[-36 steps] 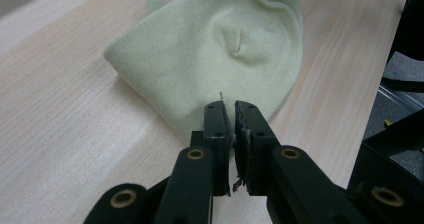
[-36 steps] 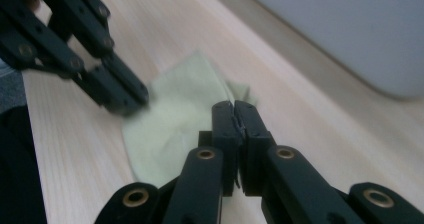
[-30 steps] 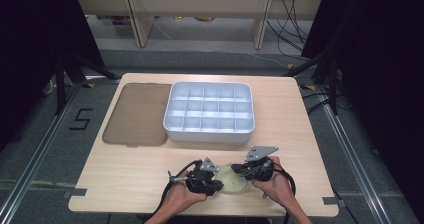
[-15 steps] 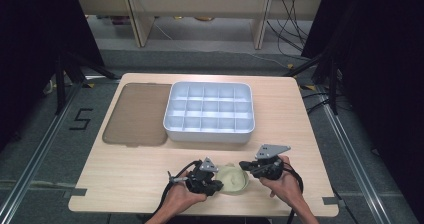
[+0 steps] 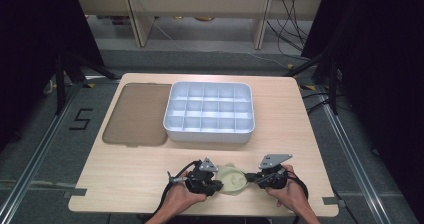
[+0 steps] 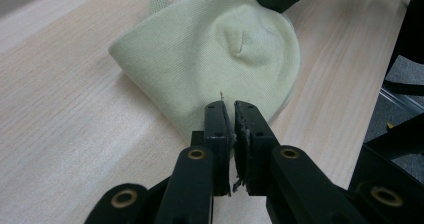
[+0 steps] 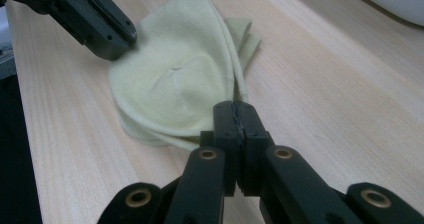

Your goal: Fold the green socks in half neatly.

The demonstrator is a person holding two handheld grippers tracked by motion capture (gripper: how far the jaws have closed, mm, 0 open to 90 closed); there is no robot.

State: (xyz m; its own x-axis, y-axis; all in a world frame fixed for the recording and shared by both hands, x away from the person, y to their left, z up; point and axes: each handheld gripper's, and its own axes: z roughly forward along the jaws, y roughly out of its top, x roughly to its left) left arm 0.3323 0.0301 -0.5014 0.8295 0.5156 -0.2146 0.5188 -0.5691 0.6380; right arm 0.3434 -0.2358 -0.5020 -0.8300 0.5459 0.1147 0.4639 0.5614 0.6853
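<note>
Figure: a person at a wooden surface [image 5: 130,184] works a pale yellow-green knitted cloth [image 5: 233,180] with a hand-held gripper on each side. The cloth lies bunched and folded at the near edge of the surface, between the two grippers and well apart from the other items.

Left gripper [image 5: 216,186]: its fingers [image 6: 218,120] are closed to a thin slit, pinching the near hem of the cloth; the fabric spreads away from them in a rounded fold with a small pucker at its middle.

Right gripper [image 5: 251,178]: its fingers [image 7: 248,121] are pressed together on the opposite edge of the cloth, where several layers of fabric run in between the tips. In the right gripper view the left gripper sits at the far side of the cloth, touching it.

Farther back stands a white compartment tray [image 5: 209,133], divided into a grid of cells. Just beside it, to the left in the high view, a flat brown lid [image 5: 135,116] lies on the surface.
</note>
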